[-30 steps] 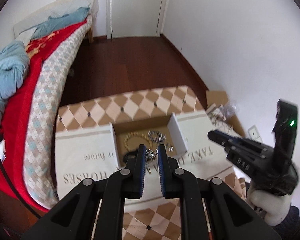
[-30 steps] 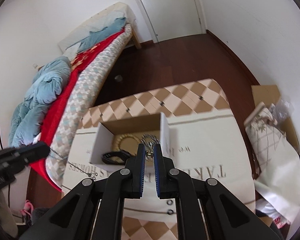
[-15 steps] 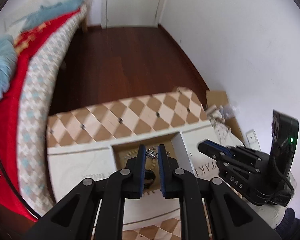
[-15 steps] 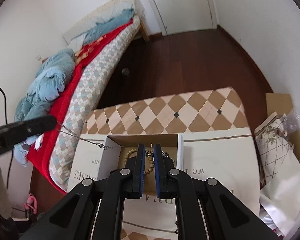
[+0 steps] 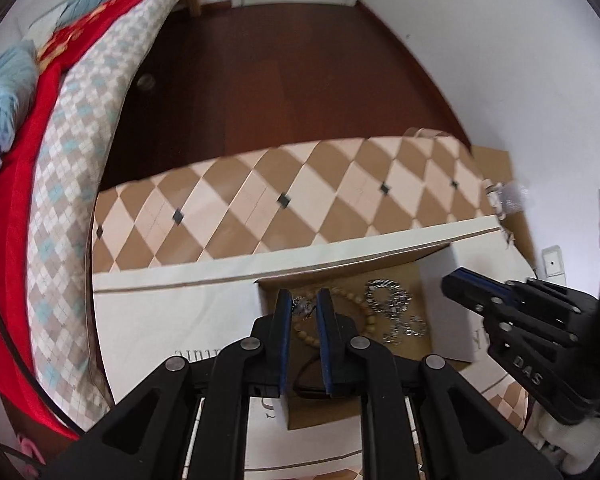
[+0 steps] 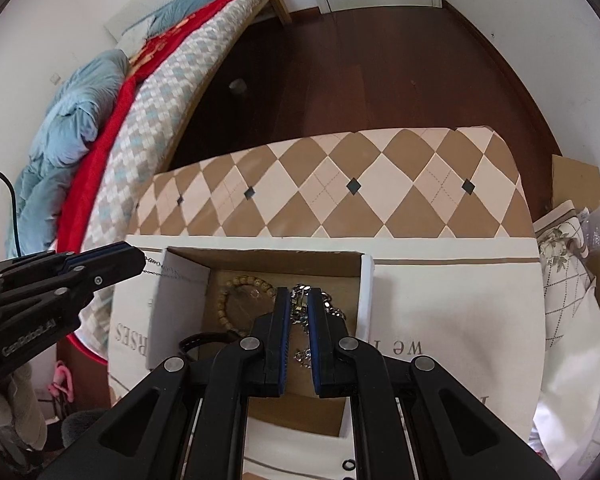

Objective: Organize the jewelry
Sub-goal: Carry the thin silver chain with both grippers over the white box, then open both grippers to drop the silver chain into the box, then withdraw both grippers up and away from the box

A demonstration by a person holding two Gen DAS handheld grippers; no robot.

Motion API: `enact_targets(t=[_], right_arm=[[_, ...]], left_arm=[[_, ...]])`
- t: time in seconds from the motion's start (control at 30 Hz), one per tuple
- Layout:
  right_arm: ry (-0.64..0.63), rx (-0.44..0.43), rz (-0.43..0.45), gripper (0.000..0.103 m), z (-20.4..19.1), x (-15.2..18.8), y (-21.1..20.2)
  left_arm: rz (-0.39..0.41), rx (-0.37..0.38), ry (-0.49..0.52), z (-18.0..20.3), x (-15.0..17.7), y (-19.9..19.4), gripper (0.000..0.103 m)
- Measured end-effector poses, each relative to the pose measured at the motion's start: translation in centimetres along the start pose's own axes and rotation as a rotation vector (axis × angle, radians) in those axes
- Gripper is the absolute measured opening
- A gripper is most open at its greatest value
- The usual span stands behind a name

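An open cardboard box (image 6: 366, 276) sits on a white printed cloth. Inside lie a wooden bead bracelet (image 6: 242, 282), a silver chain (image 5: 392, 308) and a black band (image 6: 198, 340). My left gripper (image 5: 304, 300) is shut on the end of a thin silver necklace (image 5: 303, 307), above the box's left part. In the right wrist view the thin chain (image 6: 162, 272) hangs from the left gripper's tip over the box's left wall. My right gripper (image 6: 299, 300) is shut on the necklace's small clasp end (image 6: 299, 303), above the box.
The box stands on a table with a brown and cream diamond-pattern cover (image 6: 340, 188). A bed with red and blue bedding (image 6: 112, 92) is at the left. Dark wood floor lies beyond. Cardboard and a bag (image 6: 568, 248) lie at the right by the wall.
Both grippers have dropped lower and closer over the box. The thin necklace stays stretched between them, with the left gripper now nearer the box's left wall.
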State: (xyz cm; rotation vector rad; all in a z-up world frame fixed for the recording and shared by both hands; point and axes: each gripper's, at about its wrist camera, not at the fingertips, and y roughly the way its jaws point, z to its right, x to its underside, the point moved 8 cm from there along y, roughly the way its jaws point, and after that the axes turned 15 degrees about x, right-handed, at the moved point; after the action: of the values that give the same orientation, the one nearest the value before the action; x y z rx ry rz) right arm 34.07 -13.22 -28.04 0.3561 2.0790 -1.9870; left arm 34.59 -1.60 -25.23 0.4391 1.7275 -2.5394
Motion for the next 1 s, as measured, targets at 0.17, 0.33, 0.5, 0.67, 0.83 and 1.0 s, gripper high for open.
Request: enact_targets(t=[0.17,0.33,0.5,0.67,0.83,1.0], right_arm=[[-0.016,0.049,0.016,0.01,-0.3,-0.5,0.0],[-0.005,0.076,0.035,0.012,0.1,-0.8,-0.6],[0.008,0.093,0.044,0.041,0.6,-0.8,-1.3],[0.006,0.138,0.061,0.073,1.1,-0.1,-2.2],[-0.051,0.26,0.065,0.103,1.3,2.3,-2.6],[-0.075,0.303,0.057,0.103,0.8,5.2,-2.3]], left_arm=[[0.01,-0.031,-0.034,-0.7,0.0,0.2,0.025],[0.08,-0.071,-0.011,-0.3,-0.5,-1.6,0.072],[0.116,-0.121,-0.009,-0.7,-0.8,-3.0,0.098],[0.167,-0.19,-0.017,-1.8,0.2,-4.5,0.103],[0.199,-0.244,-0.02,-2.8,2.8,-4.5,0.103],[0.201,-0.277,-0.041,-3.4,5.3,-4.2,0.103]])
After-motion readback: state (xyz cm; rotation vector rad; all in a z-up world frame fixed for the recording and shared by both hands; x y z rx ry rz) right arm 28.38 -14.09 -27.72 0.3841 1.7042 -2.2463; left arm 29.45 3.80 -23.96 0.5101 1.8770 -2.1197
